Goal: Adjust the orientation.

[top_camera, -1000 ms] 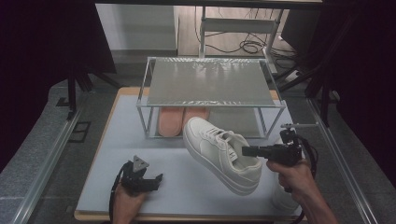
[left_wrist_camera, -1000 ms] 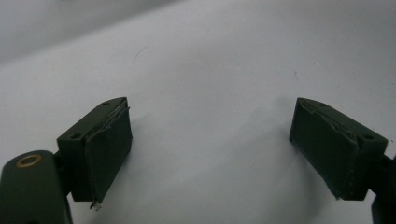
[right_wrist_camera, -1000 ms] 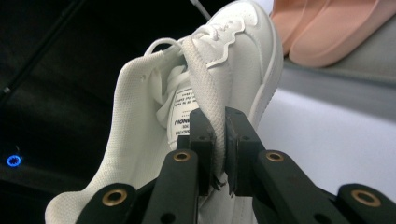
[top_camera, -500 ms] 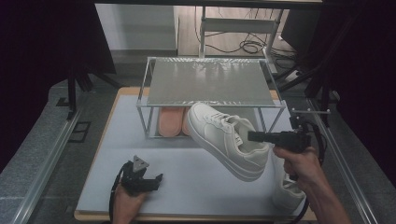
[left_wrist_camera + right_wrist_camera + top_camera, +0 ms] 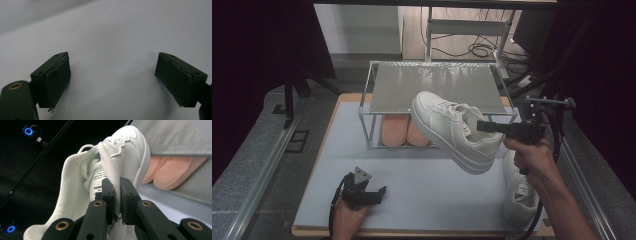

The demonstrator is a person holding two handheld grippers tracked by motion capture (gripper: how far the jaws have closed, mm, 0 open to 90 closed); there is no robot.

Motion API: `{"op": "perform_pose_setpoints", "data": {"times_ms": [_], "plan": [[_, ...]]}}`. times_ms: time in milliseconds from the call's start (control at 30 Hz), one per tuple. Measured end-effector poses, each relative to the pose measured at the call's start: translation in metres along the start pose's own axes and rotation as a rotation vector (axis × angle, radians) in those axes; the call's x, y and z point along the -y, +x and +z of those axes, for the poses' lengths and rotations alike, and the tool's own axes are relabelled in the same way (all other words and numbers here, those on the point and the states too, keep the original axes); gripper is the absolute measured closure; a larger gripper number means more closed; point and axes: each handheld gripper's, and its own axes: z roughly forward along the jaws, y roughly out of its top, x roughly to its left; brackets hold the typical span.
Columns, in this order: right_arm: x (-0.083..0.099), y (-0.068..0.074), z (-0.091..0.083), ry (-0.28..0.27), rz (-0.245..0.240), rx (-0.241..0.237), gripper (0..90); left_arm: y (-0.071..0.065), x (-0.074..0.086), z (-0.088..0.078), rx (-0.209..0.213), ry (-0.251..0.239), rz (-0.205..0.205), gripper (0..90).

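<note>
White sneaker (image 5: 455, 131): lifted off the bench, tilted, toe toward the rack, heel toward the person; hangs in front of the rack's front edge, clear of the mat.
Right hand-held gripper (image 5: 486, 126): jaws nearly shut, pinching the sneaker's collar/tongue area; in the right gripper view (image 5: 117, 195) white fabric sits squeezed between the two black pads.
Right hand (image 5: 529, 152): wrapped round the gripper handle, forearm coming in from lower right.
Left hand-held gripper (image 5: 379, 192): resting low on the mat at front left, jaws wide apart, nothing between them; left gripper view (image 5: 112, 82) shows bare pale surface between the pads.
Second white sneaker (image 5: 519, 190): lying on the mat at right front, partly behind the right forearm.
Metal rack (image 5: 432, 87): silver-framed shelf at back centre of the bench, top plate bare.
Pink shoes (image 5: 404, 132): pair under the rack's top plate, side by side, toes forward.
Mat (image 5: 412, 175): pale blue-grey sheet over the wooden bench (image 5: 343, 98).
</note>
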Motion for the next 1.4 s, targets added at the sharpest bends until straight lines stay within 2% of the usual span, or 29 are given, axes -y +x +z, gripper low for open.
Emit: {"op": "perform_pose_setpoints", "data": {"times_ms": [233, 433, 533, 800, 933, 1133, 1300, 1400], "plan": [[-0.021, -0.003, 0.021, -0.028, -0.002, 0.054, 83.6, 0.000, 0.000, 0.000, 0.000, -0.001, -0.001, 13.1], [-0.036, -0.012, 0.044, -0.061, -0.007, 0.136, 83.5, 0.000, 0.000, 0.000, 0.000, -0.001, -0.001, 13.1], [-0.043, -0.019, 0.054, -0.074, 0.006, 0.166, 83.5, 0.000, 0.000, 0.000, -0.001, -0.001, -0.001, 13.1], [-0.055, -0.030, 0.082, -0.097, 0.005, 0.249, 82.9, 0.000, 0.000, 0.000, -0.001, -0.001, 0.001, 13.2], [-0.057, -0.031, 0.089, -0.107, -0.012, 0.252, 80.1, 0.000, 0.000, 0.000, -0.001, -0.001, 0.002, 13.2], [-0.057, -0.033, 0.087, -0.110, -0.048, 0.223, 68.6, 0.000, 0.000, 0.000, -0.002, -0.003, 0.002, 13.2], [-0.060, -0.033, 0.072, -0.149, -0.044, 0.162, 59.7, 0.000, 0.000, 0.000, -0.001, -0.001, 0.003, 13.2], [-0.063, -0.029, 0.060, -0.167, -0.064, 0.164, 58.0, 0.000, 0.000, 0.000, -0.002, 0.002, 0.006, 13.2]]}}
